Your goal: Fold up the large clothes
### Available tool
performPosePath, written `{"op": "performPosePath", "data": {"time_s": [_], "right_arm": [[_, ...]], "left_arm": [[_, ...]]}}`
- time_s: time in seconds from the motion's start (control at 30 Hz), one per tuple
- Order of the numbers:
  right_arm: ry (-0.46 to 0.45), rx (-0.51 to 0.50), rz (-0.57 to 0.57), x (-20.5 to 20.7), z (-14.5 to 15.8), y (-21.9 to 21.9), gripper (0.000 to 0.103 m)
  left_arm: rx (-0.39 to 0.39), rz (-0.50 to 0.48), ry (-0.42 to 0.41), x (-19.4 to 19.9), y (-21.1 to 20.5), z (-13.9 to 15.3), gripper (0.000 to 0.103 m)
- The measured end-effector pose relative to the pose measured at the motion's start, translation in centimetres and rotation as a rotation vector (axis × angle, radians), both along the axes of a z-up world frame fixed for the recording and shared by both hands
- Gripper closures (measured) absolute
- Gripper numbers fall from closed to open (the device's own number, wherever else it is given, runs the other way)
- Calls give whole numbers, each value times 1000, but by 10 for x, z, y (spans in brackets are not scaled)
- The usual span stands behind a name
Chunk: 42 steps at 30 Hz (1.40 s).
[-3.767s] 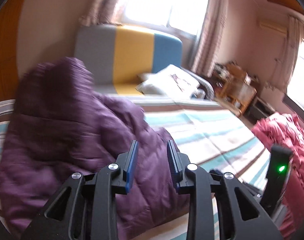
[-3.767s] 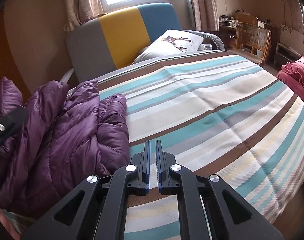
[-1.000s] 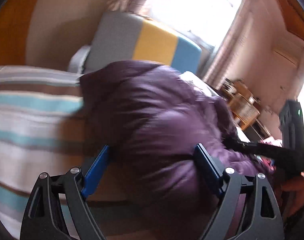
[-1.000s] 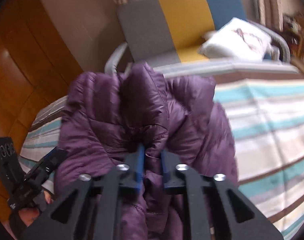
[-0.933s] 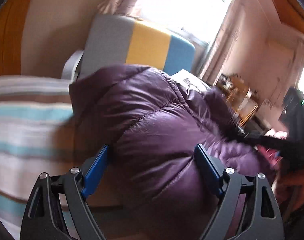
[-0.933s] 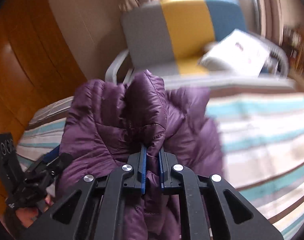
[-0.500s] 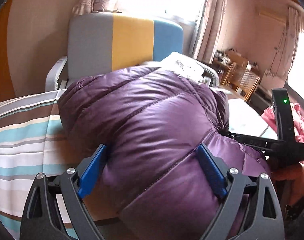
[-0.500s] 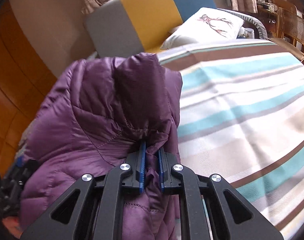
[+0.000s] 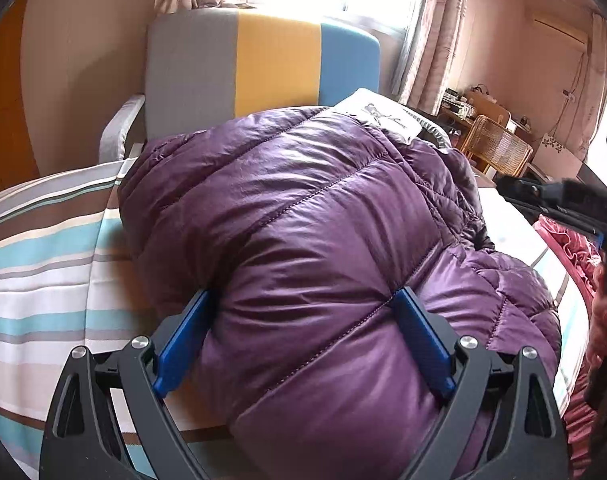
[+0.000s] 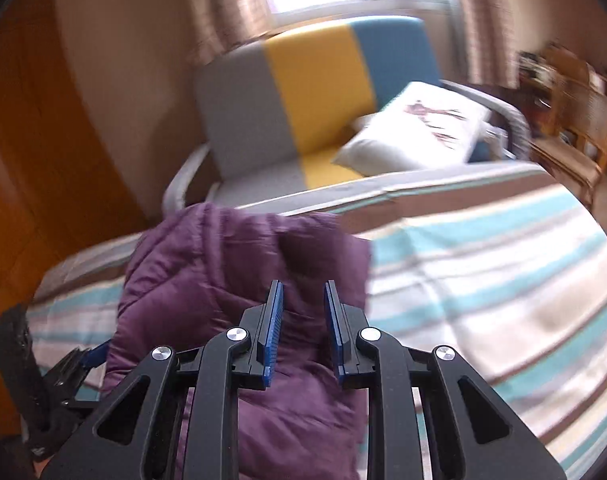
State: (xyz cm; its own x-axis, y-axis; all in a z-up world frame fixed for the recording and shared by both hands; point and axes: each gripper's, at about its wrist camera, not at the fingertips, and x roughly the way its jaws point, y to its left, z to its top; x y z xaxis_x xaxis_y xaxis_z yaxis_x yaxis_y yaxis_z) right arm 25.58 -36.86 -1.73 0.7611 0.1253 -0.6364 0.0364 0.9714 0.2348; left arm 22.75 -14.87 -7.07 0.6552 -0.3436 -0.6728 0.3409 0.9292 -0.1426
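A puffy purple down jacket lies bunched on the striped bed. My left gripper is wide open, and its blue pads straddle a thick fold of the jacket; they touch both sides without squeezing. In the right wrist view the jacket lies on the bed's left part. My right gripper is open and empty, just above the jacket. The left gripper shows at that view's lower left, and the right gripper's body shows at the right of the left wrist view.
A grey, yellow and blue armchair with a white pillow stands beyond the bed. A pink garment lies at the right. A wicker chair and shelves stand by the window. An orange wooden wall is at left.
My right gripper has opened and let go of the jacket fold it was pinching, and has drawn back a little. The jacket has settled lower on the bed. My left gripper stays open around it.
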Motion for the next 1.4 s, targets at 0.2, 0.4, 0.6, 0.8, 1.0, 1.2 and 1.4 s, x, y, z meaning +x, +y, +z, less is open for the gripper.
{"op": "performPosePath", "data": {"time_s": [0.2,0.4,0.6,0.8,1.0,1.2,1.4], "right_arm": [[166,-109,4,49,-45,14,82],[132,-36,-63,32,-83,4,82],[97,-28,-48,11,-69,4,80],[94,-109,-53,-1,-51,-3,22],[244,111,20,21,-68,-30,23],[312,346,62,37,-101,-46,29],[272,498,78,17,-102,-47,66]], "left_arm": [[12,-14,4,-1,-1,3,12],[-139,83,74,0,18,7,8],[-92,57,175,17,19,-22,2],[-300,56,298,16,42,-25,2],[-319,24,341,17,38,-31,2],[-239,-19,327,28,28,-35,2],[-223,-90,288,32,35,-21,21]]}}
